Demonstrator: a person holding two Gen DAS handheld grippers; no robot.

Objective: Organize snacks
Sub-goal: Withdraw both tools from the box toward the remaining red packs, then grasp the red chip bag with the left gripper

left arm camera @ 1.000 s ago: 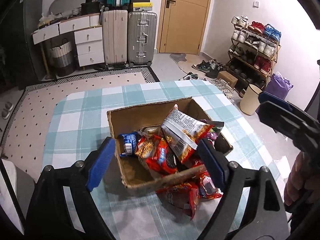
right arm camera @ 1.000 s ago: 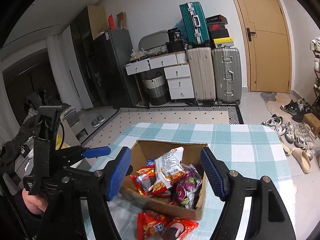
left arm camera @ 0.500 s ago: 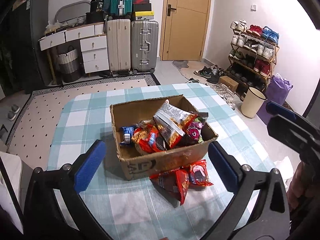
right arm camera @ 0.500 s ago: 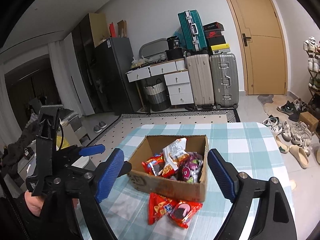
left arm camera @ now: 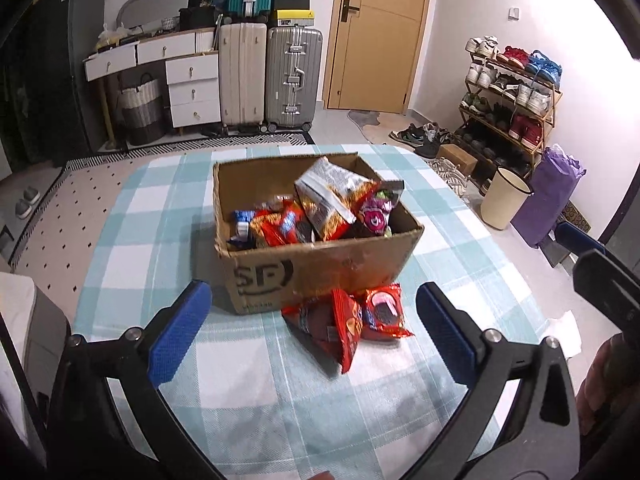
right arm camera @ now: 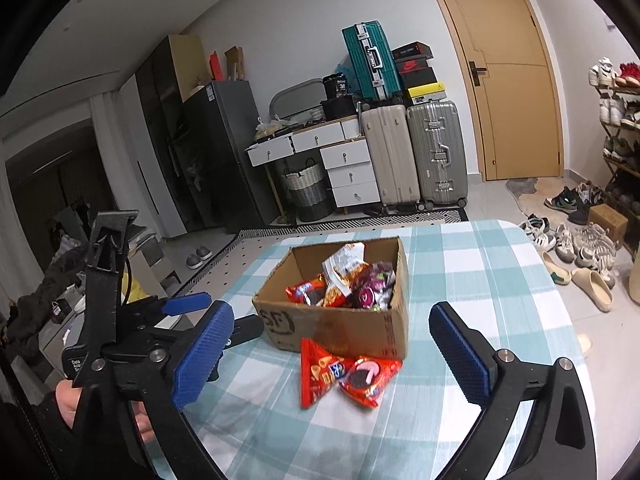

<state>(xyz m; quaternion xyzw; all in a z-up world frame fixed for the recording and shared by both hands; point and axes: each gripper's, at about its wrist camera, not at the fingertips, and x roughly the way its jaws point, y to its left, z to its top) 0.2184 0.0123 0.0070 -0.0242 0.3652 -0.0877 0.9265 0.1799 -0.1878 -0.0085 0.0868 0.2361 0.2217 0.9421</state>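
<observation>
Left wrist view: a checked tablecloth (left arm camera: 168,216) covers the table, with a cardboard box (left arm camera: 320,268) at its centre, heaped with snack packets — a large silver-and-orange bag (left arm camera: 328,200) on top. Two red packets (left arm camera: 352,320) lie on the cloth just beside the box's near wall, outside it. The left gripper (left arm camera: 312,332) stands wide open and empty, held back on the near side; the right gripper (right arm camera: 332,352) is likewise spread wide with nothing between its fingers. Judged step: approach to the loose packets — the next move calls for lowering one gripper over a packet and closing on its crimped edge. The right wrist view alone shows the left gripper from the side, at far left; the left wrist view alone shows the blue packet (left arm camera: 242,226) at the box's left.
</observation>
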